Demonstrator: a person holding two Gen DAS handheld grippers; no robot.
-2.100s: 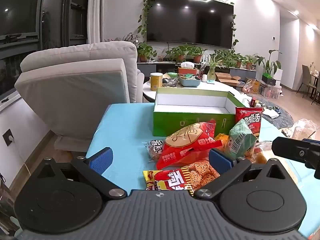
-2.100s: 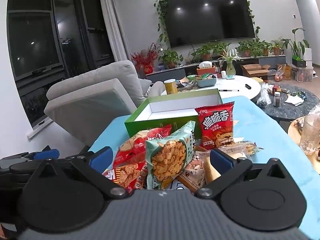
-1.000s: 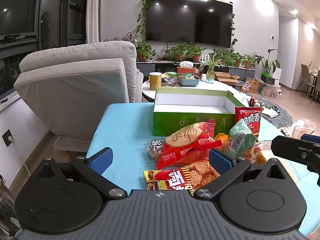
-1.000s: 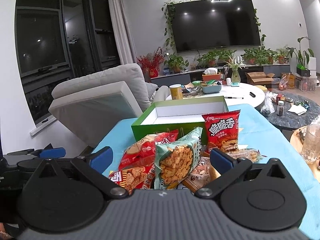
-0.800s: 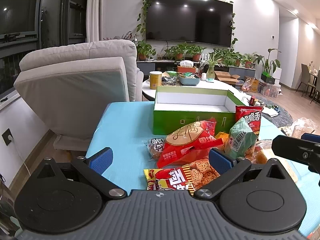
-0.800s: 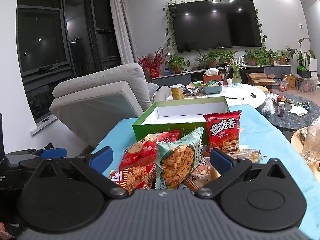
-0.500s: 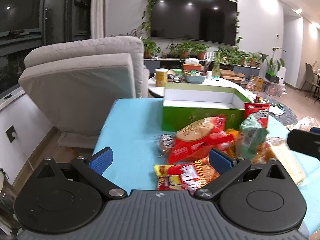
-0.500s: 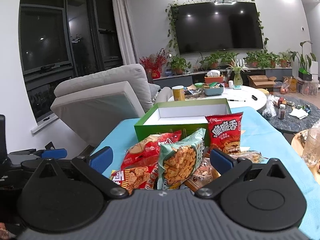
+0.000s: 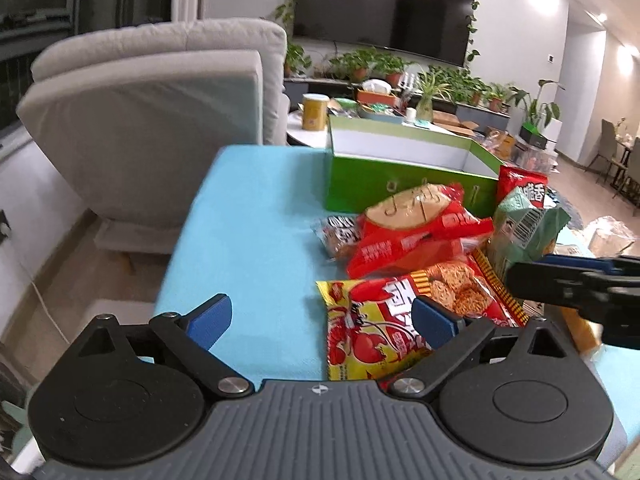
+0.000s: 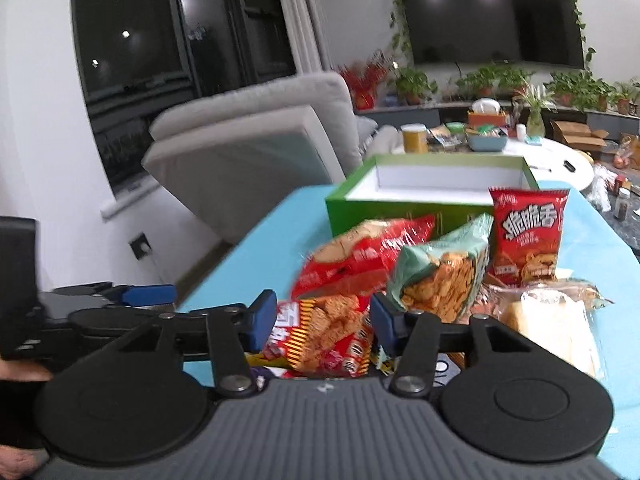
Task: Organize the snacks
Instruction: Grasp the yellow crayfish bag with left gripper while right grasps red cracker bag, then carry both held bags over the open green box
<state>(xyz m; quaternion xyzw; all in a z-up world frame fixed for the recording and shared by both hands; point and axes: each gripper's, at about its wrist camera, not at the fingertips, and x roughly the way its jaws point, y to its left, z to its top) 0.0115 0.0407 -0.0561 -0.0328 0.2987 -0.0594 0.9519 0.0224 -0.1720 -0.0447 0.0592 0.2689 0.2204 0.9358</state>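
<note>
The green box (image 10: pixel 430 204) is the landmark here: it stands open on the blue table (image 9: pixel 256 236), white inside and with nothing visible in it, so the sorting looks barely begun.

Furthest left of the box, over bare tabletop, the left gripper (image 9: pixel 322 318) is spread wide and holds nothing; its right finger hangs above the yellow-and-red noodle bag (image 9: pixel 384 324).

In front of the box, at the near edge of the heap, that same noodle bag (image 10: pixel 326 330) sits between the fingers of the right gripper (image 10: pixel 323 320). The jaws have narrowed around it, but a gap shows on each side and the frame is blurred, so I cannot tell whether the pads actually bite.

Behind it, closer to the box, a big red bag (image 10: pixel 360 258) lies tilted on the heap. To its right a green cracker bag (image 10: pixel 444 270) leans upright, and right of that a red chip bag (image 10: pixel 526 236) stands against the box front. A clear-wrapped bread pack (image 10: pixel 554 316) lies at the right end.

The risk, as I judge it: the noodle bag is slick and partly tucked under the heap, so a shallow pinch could slip off the film, or the lift could drag the red bag and topple the green one. Squeezing hard could crush what is inside.
</note>
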